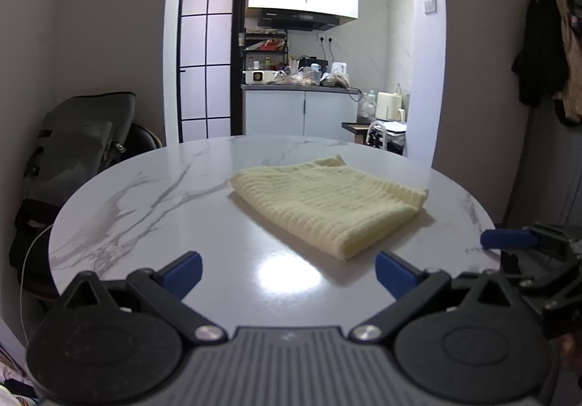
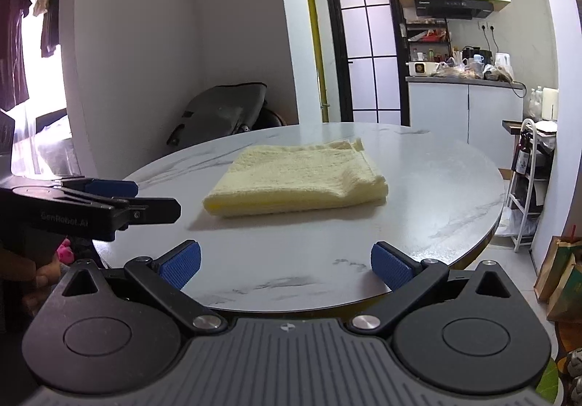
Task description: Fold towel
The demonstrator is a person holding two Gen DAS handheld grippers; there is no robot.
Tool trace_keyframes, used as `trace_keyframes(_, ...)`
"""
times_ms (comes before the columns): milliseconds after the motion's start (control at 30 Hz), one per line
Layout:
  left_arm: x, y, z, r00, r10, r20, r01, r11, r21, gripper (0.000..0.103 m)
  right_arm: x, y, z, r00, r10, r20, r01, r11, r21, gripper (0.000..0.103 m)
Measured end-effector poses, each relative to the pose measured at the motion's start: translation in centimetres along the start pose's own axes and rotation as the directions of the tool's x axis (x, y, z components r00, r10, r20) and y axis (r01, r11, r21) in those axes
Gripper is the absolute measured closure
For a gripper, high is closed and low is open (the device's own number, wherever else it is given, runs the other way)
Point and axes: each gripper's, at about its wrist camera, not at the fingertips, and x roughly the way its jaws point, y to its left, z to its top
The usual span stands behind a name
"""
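- Towel [image 1: 329,204]: pale yellow, ribbed terry, lying flat on the round marble desk [image 1: 152,202], near its middle, already doubled into a thick rectangle of several layers.
- Left claw [image 1: 288,273]: spread wide, empty, hovering over the near part of the desk, short of the towel's near corner and not touching it.
- Right claw [image 2: 285,266]: likewise spread and empty, hanging at the near desk edge, well short of the towel.
- Probably light and limp; likely to sag and drape once lifted, with no stiffness to hold a shape.
- Desk top glossy, so likely to let the cloth slide if pushed rather than lifted.
- Thick rounded fold along the near side, seen from the right wrist; loose stacked edges at the right end, with one ragged corner sticking up at the far right.
- Best hold, judging from this: pinch all layers at two corners of one short end, one claw per corner, so the layers do not splay apart.
- Risk: catching only the top layer and peeling the stack open.
- Not fragile; firm squeeze harmless.
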Motion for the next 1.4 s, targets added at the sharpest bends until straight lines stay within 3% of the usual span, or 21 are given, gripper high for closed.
trace_keyframes(367,-0.3,0.1,-0.1,1.000,0.006,0.003,-0.006,1.000,-0.006,0.000,-0.6,0.4,1.3,0.998,-0.047,-0.043,0.046,0.998,-0.038,0.001)
trace_keyframes(1400,-0.5,0.8,-0.2,1.000,-0.017,0.000,0.017,0.999,-0.031,0.000,-0.4,1.5,2.5,0.996,-0.028,-0.087,0.020,0.995,-0.095,0.001)
